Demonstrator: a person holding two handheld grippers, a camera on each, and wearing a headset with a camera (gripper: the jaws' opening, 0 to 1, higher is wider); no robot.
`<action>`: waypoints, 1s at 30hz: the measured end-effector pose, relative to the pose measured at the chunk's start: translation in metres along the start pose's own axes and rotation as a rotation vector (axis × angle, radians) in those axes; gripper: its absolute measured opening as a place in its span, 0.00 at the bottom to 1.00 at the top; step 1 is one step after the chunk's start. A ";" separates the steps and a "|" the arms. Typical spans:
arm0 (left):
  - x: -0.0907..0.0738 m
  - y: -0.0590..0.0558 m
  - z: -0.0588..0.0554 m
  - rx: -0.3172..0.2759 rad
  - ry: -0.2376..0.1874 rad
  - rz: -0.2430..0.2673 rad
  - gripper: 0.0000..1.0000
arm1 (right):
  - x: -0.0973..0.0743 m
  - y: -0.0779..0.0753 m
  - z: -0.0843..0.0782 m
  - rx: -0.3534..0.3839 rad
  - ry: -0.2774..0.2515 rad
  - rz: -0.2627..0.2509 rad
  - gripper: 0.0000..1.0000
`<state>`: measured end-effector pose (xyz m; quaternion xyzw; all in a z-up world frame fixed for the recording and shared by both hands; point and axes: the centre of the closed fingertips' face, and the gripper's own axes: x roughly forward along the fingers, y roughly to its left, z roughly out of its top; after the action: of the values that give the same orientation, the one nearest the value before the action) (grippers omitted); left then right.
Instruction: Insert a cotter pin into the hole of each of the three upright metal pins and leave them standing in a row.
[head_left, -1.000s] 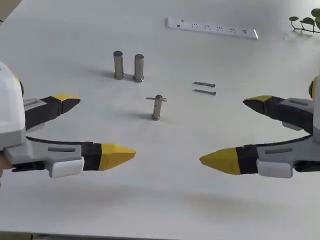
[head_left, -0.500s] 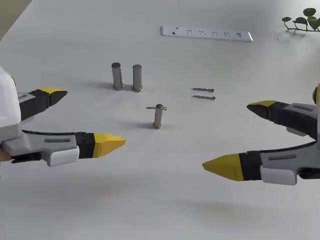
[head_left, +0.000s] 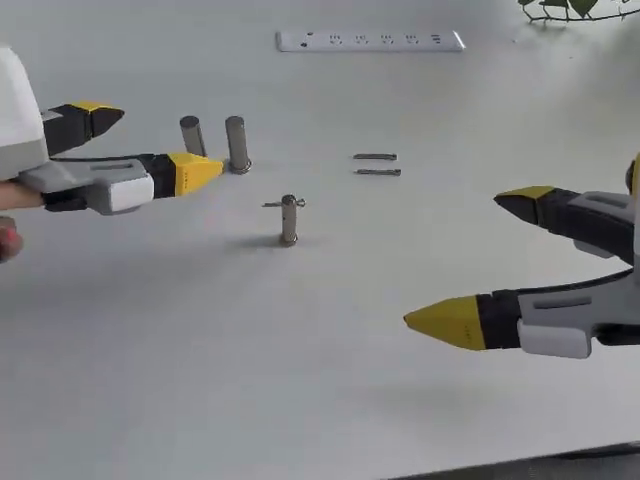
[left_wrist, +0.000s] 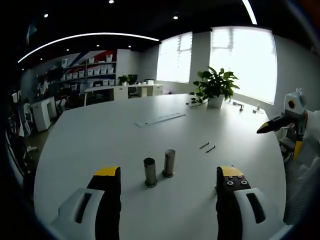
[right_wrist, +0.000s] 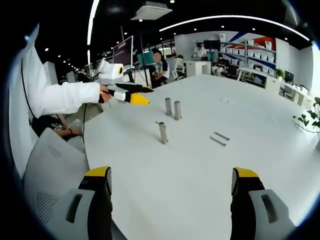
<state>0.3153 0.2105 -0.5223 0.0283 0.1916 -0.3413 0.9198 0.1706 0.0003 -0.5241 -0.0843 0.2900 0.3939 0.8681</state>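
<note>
Hovering above the left side of the bench (head_left: 200, 350), the left gripper (head_left: 165, 140) has its 2 yellow-tipped jaws spread wide and holds nothing. In the head view its nearer jaw tip sits just left of 2 plain metal pins, the left pin (head_left: 191, 133) and the right pin (head_left: 237, 143). They stand upright side by side, close together but not touching. In the left gripper view the same 2 pins stand ahead of the jaws, in line with the gap between them, and neither jaw touches them. The right gripper view shows this gripper held out by an arm in a white sleeve (right_wrist: 65, 95). Nearer the front edge and to the right of that pair stands the third metal pin (head_left: 289, 222), upright and out of line with the other 2. An inserted cotter pin (head_left: 272, 204) passes through the hole near its top and sticks out to the left. Farther right, around the middle of the bench, 2 more cotter pins lie flat and parallel, the far loose cotter pin (head_left: 375, 156) just beyond the near loose cotter pin (head_left: 378, 172). The right gripper (head_left: 455, 260) hangs over the right side of the bench toward the front edge, well apart from every pin, its jaws likewise wide apart and empty. A white power strip (head_left: 370, 41) lies along the far edge, and a green plant (head_left: 570, 8) shows toward the far right corner.
</note>
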 end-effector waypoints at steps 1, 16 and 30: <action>0.005 0.002 -0.002 0.001 0.007 0.000 0.77 | -0.001 0.000 -0.001 0.007 -0.001 -0.004 0.98; 0.044 0.030 -0.025 -0.066 0.057 0.024 0.42 | 0.001 -0.005 -0.012 0.037 0.024 -0.022 0.98; 0.058 0.039 -0.034 -0.013 0.099 0.047 0.21 | 0.003 -0.006 -0.022 0.070 0.040 -0.019 0.98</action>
<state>0.3690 0.2105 -0.5784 0.0437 0.2382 -0.3163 0.9172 0.1672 -0.0103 -0.5441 -0.0643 0.3203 0.3734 0.8682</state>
